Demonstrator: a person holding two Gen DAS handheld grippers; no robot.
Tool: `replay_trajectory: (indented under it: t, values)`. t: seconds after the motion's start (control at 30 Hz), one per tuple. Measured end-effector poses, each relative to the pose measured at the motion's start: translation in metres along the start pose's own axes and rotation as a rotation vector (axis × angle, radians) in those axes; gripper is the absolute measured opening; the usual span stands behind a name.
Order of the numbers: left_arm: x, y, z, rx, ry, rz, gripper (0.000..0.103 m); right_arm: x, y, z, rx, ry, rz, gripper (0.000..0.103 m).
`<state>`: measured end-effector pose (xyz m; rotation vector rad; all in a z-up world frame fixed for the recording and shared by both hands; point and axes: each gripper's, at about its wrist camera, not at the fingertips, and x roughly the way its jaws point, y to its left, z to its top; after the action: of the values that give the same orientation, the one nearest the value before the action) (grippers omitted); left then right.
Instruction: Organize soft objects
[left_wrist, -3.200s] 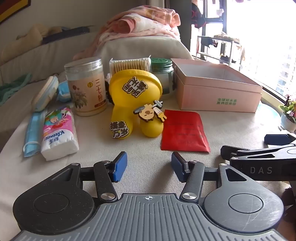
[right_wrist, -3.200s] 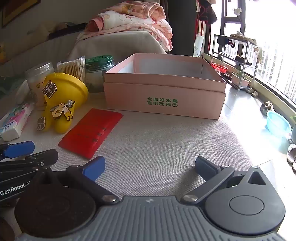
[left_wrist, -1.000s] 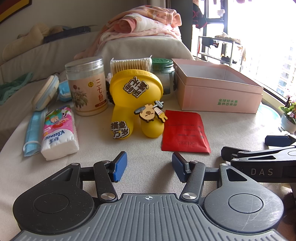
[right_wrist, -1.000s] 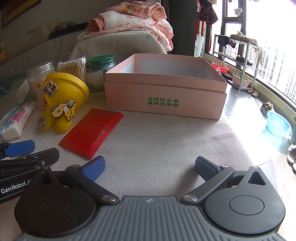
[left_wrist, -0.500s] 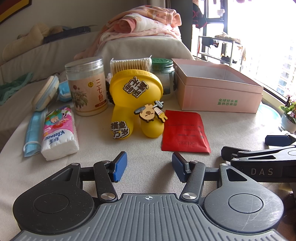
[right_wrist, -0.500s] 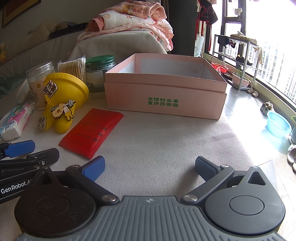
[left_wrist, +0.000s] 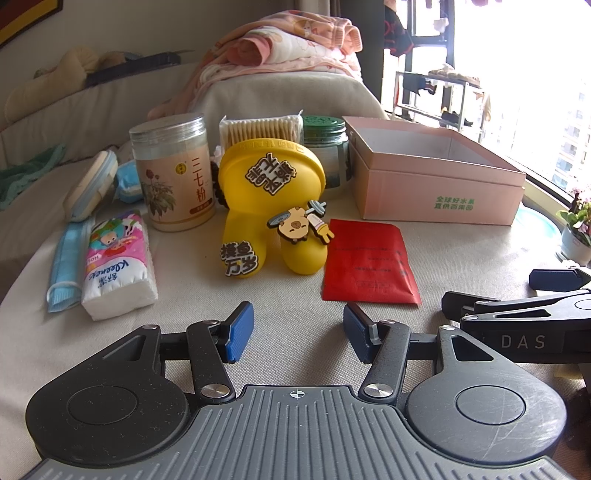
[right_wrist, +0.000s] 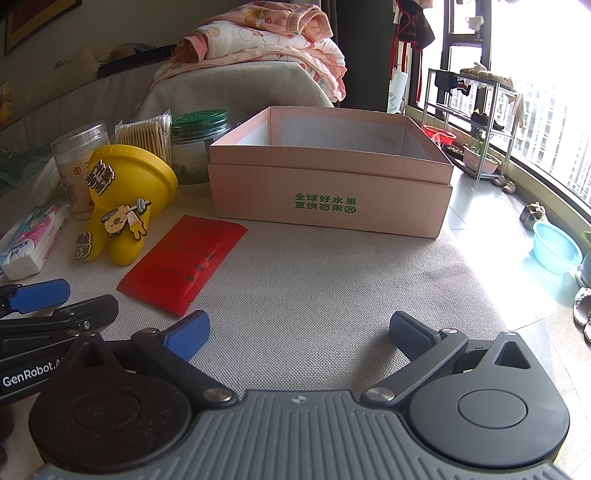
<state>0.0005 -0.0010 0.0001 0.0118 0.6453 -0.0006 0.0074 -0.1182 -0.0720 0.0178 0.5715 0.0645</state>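
On the beige cloth lie a red flat pouch (left_wrist: 369, 262) (right_wrist: 183, 260), a tissue pack (left_wrist: 116, 264) (right_wrist: 31, 240), a blue face mask (left_wrist: 64, 260) and a yellow soft toy with stickers (left_wrist: 271, 206) (right_wrist: 123, 199). An open pink box (left_wrist: 432, 177) (right_wrist: 332, 181) stands behind the pouch. My left gripper (left_wrist: 297, 330) hovers open just short of the toy and pouch, with nothing between its fingers. My right gripper (right_wrist: 297, 332) is open wider over bare cloth in front of the box. Each gripper shows at the edge of the other's view.
Behind the toy stand a labelled plastic jar (left_wrist: 173, 171), a pack of cotton swabs (left_wrist: 258, 127) and a green-lidded glass jar (left_wrist: 327, 147). A white and blue case (left_wrist: 90, 186) lies far left. Folded pink bedding (right_wrist: 266, 40) tops the sofa arm. The floor drops off right.
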Motion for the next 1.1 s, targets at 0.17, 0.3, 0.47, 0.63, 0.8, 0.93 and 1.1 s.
replay_trajectory:
  t: [0.17, 0.3, 0.47, 0.63, 0.8, 0.93, 1.1]
  values:
    - [-0.005, 0.004, 0.000, 0.023, 0.009, -0.073, 0.057, 0.003, -0.002, 0.008, -0.023, 0.058, 0.029, 0.103]
    - [-0.028, 0.024, 0.007, 0.050, -0.030, -0.211, 0.057, 0.009, -0.002, 0.021, -0.038, 0.147, 0.040, 0.103]
    - [-0.055, 0.092, 0.040, 0.041, -0.121, -0.293, 0.057, 0.012, 0.003, 0.044, -0.076, 0.250, 0.064, 0.087]
    - [-0.029, 0.198, 0.078, -0.054, -0.129, -0.266, 0.056, -0.025, 0.053, 0.110, -0.227, 0.062, 0.107, 0.078]
    - [0.028, 0.317, 0.096, -0.332, -0.123, -0.286, 0.056, -0.026, 0.145, 0.206, -0.381, -0.082, 0.143, 0.082]
    - [0.075, 0.380, 0.104, -0.465, -0.114, -0.344, 0.056, 0.022, 0.226, 0.256, -0.458, 0.063, 0.264, 0.061]
    - [0.112, 0.415, 0.114, -0.445, -0.137, -0.489, 0.056, 0.099, 0.313, 0.269, -0.485, 0.259, 0.345, 0.026]
